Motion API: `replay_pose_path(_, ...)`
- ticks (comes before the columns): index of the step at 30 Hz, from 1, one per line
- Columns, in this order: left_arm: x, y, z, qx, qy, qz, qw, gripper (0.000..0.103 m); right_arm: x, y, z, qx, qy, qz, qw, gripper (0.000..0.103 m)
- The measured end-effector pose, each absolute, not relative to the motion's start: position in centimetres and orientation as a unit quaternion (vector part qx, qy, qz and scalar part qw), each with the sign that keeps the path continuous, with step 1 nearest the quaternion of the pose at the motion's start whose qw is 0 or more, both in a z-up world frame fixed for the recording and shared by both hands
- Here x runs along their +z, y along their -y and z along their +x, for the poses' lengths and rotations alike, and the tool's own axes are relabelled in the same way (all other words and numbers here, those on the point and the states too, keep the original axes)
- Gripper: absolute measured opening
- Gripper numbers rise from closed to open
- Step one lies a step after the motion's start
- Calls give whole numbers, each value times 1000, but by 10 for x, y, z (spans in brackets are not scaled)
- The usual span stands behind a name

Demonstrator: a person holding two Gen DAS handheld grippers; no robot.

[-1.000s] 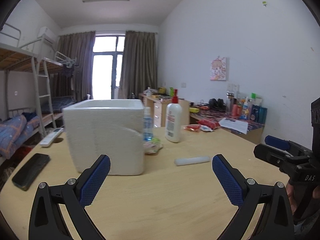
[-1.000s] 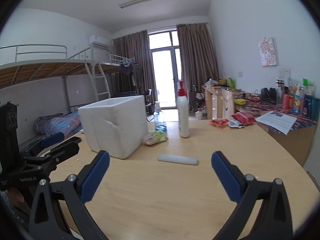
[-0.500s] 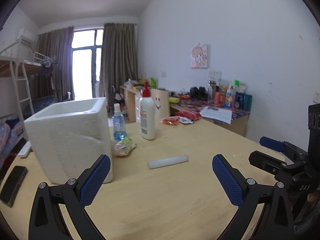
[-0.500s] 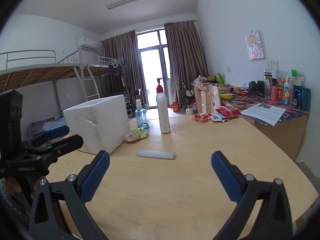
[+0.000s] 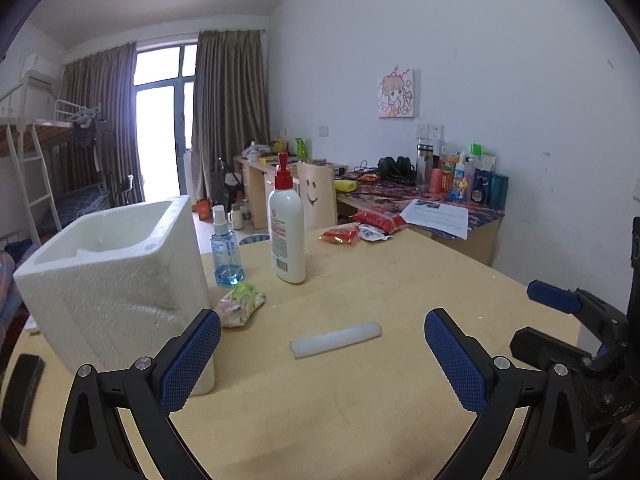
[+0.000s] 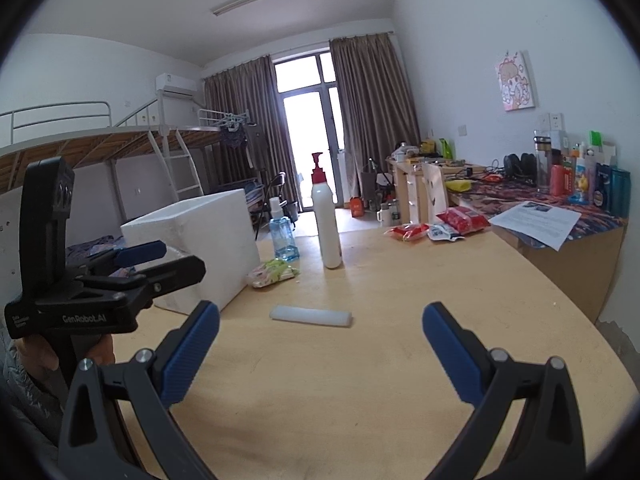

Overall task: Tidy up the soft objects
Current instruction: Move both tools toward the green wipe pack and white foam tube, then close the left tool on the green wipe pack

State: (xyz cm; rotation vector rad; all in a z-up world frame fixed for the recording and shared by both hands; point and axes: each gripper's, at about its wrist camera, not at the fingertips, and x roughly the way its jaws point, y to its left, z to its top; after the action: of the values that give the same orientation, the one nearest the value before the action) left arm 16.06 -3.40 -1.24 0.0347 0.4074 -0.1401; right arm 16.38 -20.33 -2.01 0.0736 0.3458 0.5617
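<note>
A white foam stick (image 5: 335, 339) lies on the wooden table (image 5: 360, 408), a little ahead of my open, empty left gripper (image 5: 322, 356). It also shows in the right wrist view (image 6: 311, 315), ahead of my open, empty right gripper (image 6: 320, 348). A white foam box (image 5: 116, 280) with an open top stands at the left (image 6: 200, 240). A soft green-and-pink packet (image 5: 239, 303) lies beside the box (image 6: 272, 273). The other gripper shows at the edge of each view: the right one (image 5: 576, 340), the left one (image 6: 120, 280).
A white pump bottle (image 5: 286, 232) and a blue spray bottle (image 5: 226, 248) stand behind the packet. Red snack packs (image 5: 362, 228) lie at the table's far edge. A black phone (image 5: 20, 392) lies at the left. A cluttered desk (image 5: 440, 200) runs along the right wall.
Both views have swung right and slightly closer to the foam stick. The box has shifted toward the left of each view. Both grippers stayed open.
</note>
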Motion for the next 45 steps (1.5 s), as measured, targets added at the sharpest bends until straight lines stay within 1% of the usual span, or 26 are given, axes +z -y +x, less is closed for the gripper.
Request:
replay_pose_path(15, -22, 29, 228, -77, -275, -10, 958, 102, -29, 204, 194, 282, -209, 53, 935, 103)
replay_pose_path(19, -21, 28, 239, -55, -266, 16, 962, 102, -33, 201, 199, 290, -221, 60, 929, 103)
replay_pose_path(24, -27, 20, 260, -40, -269, 19, 962, 102, -32, 197, 201, 291, -230, 51, 927, 103)
replay_pose_path(35, -47, 12, 297, -54, -302, 17, 952, 102, -26, 181, 211, 289, -250, 22, 924, 103)
replay_pose_path(40, -56, 14, 303, -82, -302, 17, 950, 102, -30, 178, 211, 289, -256, 22, 922, 103)
replay_pose_path(45, -58, 7, 302, -66, -304, 14, 950, 102, -31, 180, 214, 286, -261, 22, 922, 103)
